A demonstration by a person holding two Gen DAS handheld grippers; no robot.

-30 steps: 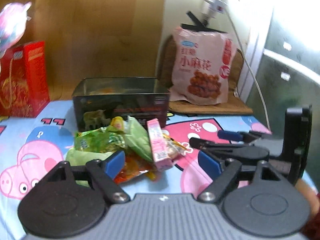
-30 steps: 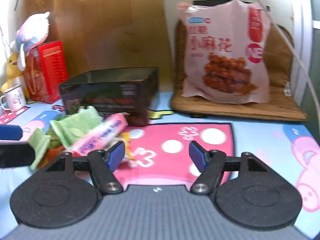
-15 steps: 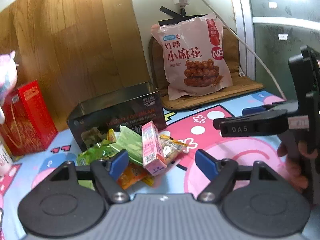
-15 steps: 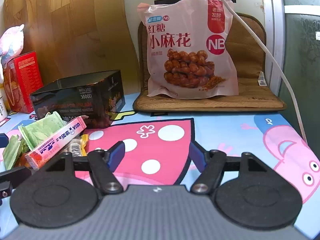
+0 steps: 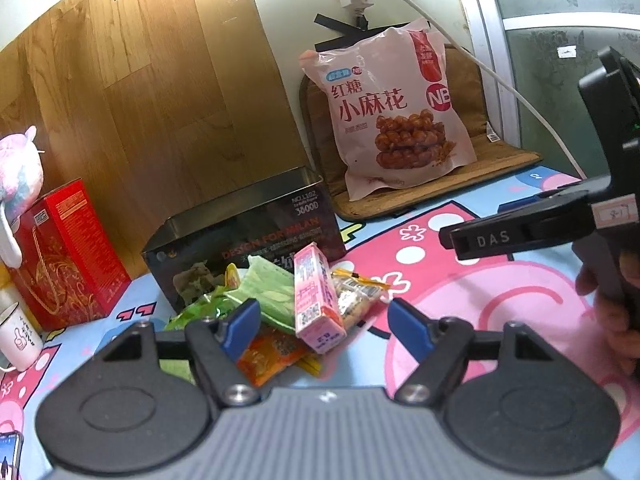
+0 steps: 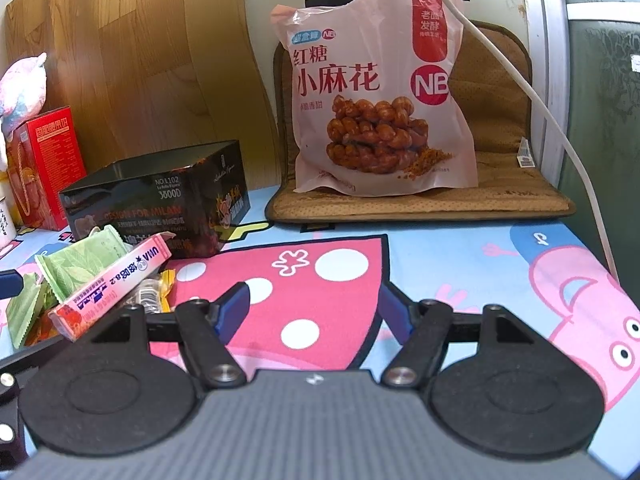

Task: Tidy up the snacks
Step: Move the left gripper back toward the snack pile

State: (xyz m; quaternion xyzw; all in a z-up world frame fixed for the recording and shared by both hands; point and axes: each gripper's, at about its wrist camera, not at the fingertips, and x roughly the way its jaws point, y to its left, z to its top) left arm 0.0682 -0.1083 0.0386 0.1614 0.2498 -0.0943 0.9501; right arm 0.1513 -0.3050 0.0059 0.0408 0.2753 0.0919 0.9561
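A pile of small snacks lies on the cartoon tablecloth in front of an open dark tin box [image 5: 244, 240]: a pink carton [image 5: 316, 292], green packets [image 5: 268, 292], an orange packet [image 5: 272, 356] and a clear wrapped sweet [image 5: 356, 292]. My left gripper [image 5: 324, 326] is open and empty, just short of the pile, with the pink carton between its fingers' line. My right gripper [image 6: 314, 310] is open and empty over the pink patch, right of the pile; the pink carton [image 6: 112, 288] and the box [image 6: 160, 204] show at its left. The right gripper body [image 5: 560, 228] shows in the left view.
A large pink snack bag [image 5: 392, 112] leans on a brown cushion [image 6: 500, 188] at the back. A red carton [image 5: 64, 256], a plush toy [image 5: 16, 168] and a white mug [image 5: 18, 336] stand at the left. A white cable [image 6: 540, 112] hangs at the right.
Both grippers have tilted up and drawn back a little, so more of the wall and the big bag shows. The snacks and the box have not moved.
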